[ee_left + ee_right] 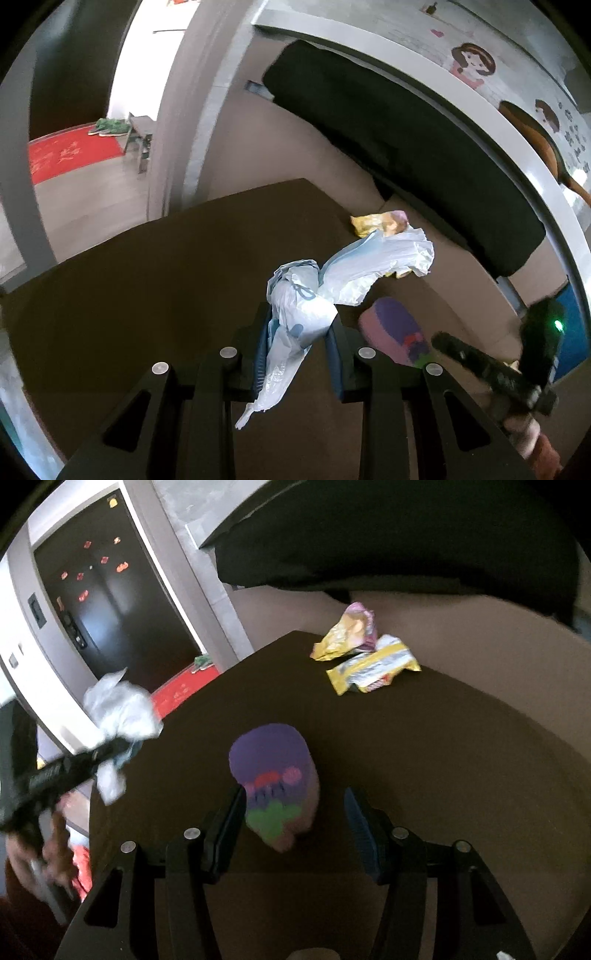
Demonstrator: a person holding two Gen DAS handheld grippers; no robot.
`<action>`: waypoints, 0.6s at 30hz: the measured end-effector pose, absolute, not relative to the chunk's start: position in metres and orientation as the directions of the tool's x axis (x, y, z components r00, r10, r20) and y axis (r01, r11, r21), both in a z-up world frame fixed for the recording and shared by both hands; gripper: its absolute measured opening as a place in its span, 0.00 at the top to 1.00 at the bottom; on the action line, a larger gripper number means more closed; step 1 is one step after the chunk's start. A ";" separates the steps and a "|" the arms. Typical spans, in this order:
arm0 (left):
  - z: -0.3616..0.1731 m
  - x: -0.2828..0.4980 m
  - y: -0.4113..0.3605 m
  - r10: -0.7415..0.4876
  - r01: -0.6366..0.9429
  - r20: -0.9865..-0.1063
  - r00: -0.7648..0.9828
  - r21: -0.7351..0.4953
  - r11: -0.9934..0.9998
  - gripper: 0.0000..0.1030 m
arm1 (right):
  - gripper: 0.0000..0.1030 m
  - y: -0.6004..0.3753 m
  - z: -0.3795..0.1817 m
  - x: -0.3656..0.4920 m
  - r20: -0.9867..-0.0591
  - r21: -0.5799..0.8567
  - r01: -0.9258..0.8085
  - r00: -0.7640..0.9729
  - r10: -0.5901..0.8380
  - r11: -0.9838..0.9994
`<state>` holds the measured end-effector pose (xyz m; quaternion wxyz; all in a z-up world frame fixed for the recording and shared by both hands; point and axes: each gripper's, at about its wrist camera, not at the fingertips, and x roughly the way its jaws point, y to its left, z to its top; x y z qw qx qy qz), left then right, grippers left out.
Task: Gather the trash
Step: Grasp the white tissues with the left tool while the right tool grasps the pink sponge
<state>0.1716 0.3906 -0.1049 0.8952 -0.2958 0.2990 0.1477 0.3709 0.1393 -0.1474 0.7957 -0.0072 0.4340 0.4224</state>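
My left gripper is shut on a crumpled pale blue plastic bag and holds it above the dark brown table. The bag also shows in the right wrist view, at the left. My right gripper is open, with its fingers on either side of a purple and pink cup-shaped object with a flower print lying on the table. The same object shows in the left wrist view. Two crumpled yellow snack wrappers lie at the table's far edge; one shows behind the bag.
A black cushion lies along the tan sofa behind the table. A red doormat and green shoes are on the floor at the far left. A dark door with red stickers stands left.
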 end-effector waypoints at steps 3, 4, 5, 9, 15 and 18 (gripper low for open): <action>-0.107 0.152 0.397 0.117 -0.463 -0.614 0.780 -0.442 0.768 0.72 | 0.55 0.155 -0.159 0.380 -0.693 0.384 -0.666 0.250 0.676 0.639; -0.108 0.148 0.398 0.119 -0.467 -0.614 0.780 -0.445 0.764 0.72 | 0.56 0.161 -0.163 0.384 -0.702 0.376 -0.664 0.251 0.666 0.647; -0.109 0.141 0.401 0.118 -0.474 -0.617 0.778 -0.453 0.756 0.72 | 0.57 0.167 -0.167 0.387 -0.712 0.368 -0.663 0.251 0.656 0.652; -0.115 0.130 0.411 0.124 -0.491 -0.628 0.768 -0.454 0.744 0.72 | 0.63 0.178 -0.172 0.388 -0.712 0.388 -0.667 0.220 0.667 0.635; -0.118 0.121 0.414 0.123 -0.503 -0.627 0.769 -0.476 0.722 0.72 | 0.71 0.199 -0.146 0.343 -0.695 0.232 -0.794 0.269 0.667 0.562; -0.120 0.120 0.409 0.108 -0.489 -0.629 0.770 -0.474 0.733 0.72 | 0.71 0.205 -0.134 0.320 -0.675 0.188 -0.837 0.270 0.687 0.514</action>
